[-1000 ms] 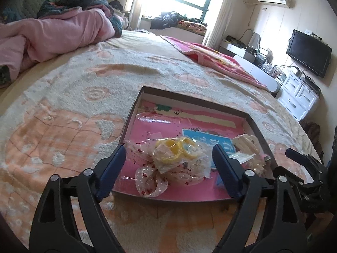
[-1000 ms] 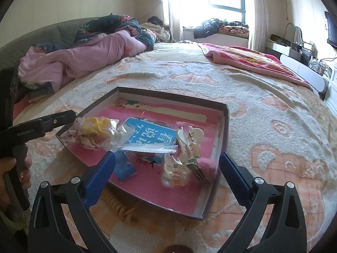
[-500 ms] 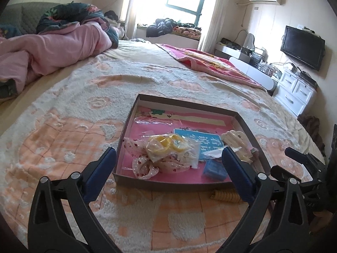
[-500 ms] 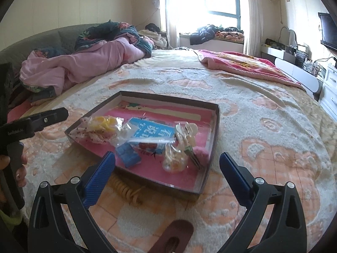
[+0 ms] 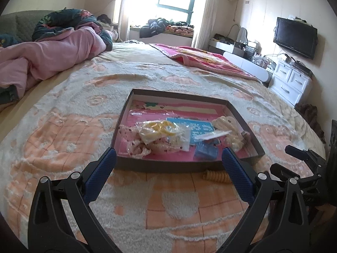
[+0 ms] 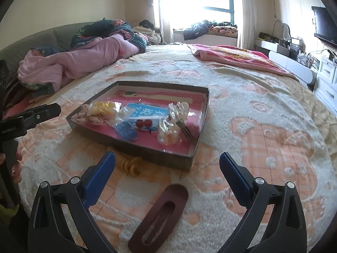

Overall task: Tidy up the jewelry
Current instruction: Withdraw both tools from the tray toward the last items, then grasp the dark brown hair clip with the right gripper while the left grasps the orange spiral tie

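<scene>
While both grippers hover over the bedspread (image 5: 63, 147), left gripper (image 5: 168, 162) and right gripper (image 6: 167, 164) stand wide, empty. Tray (image 6: 147, 151) with bagged jewelry (image 5: 160, 132) lies at twelve o'clock; brown clip (image 6: 160, 217) lies between the right fingers.

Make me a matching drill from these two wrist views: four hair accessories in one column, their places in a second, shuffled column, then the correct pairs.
Things:
1. brown oval clip
2. yellow spiral hair tie
3. blue clip
4. yellow rings in a clear bag

Places:
A. inside the box, near its front wall
B. on the blanket, against the box's front wall outside
C. on the blanket, between the right gripper's open fingers
D. inside the box, at its left end

Pairs: 1-C, 2-B, 3-A, 4-D
</scene>
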Motion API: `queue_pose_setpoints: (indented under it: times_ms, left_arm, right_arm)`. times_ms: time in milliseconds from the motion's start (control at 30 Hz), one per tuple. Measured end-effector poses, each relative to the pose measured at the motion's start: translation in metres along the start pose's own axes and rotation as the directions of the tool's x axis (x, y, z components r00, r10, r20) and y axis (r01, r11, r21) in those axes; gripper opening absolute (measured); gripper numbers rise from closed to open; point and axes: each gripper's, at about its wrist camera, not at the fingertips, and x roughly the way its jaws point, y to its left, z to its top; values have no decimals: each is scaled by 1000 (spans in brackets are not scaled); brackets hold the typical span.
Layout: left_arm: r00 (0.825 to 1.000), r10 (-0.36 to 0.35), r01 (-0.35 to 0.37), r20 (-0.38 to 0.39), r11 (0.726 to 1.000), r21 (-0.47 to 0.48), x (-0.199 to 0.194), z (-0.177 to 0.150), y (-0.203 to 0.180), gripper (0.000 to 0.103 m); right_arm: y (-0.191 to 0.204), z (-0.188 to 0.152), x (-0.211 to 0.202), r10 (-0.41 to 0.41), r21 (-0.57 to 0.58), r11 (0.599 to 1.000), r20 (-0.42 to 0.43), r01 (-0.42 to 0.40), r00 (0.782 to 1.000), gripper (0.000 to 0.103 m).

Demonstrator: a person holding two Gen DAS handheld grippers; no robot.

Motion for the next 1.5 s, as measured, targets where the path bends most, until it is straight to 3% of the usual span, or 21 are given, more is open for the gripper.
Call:
queue_pose_setpoints:
  times_ms: [200,533,733,967,1067,1300,1500]
  left_arm:
    - [1000,-6,7,-27,1000,23,1,-10,-6,92]
    - [996,-17,26,-89,995,98,15,-28,-25,92]
    - [989,-37,58,-142,988,145,32,-37,-44,92]
    - [978,-70,102,-196,983,153,53,-42,-59,92]
    - [972,-91,124,-215,982,141,63,-40,-65,92]
    - [961,-112,150,-254,979,135,83,-41,-78,91]
    - [956,-77,118,-284,984,130,95,-41,-87,91]
  right_arm:
    - [-2,-12,-7,-1,16,1000,-21,1,1000,96]
    - [-1,-40,5,11,64,998,-145,-2,989,95]
    - [1,-51,17,18,79,997,-202,-2,979,82]
    - [-2,-51,15,0,65,998,-193,13,981,46]
    - [-3,-49,10,-51,31,998,-172,57,984,32]
    - [-31,-43,3,-67,120,989,-146,85,987,31]
    - [-38,-36,-5,-64,144,986,-103,78,993,31]
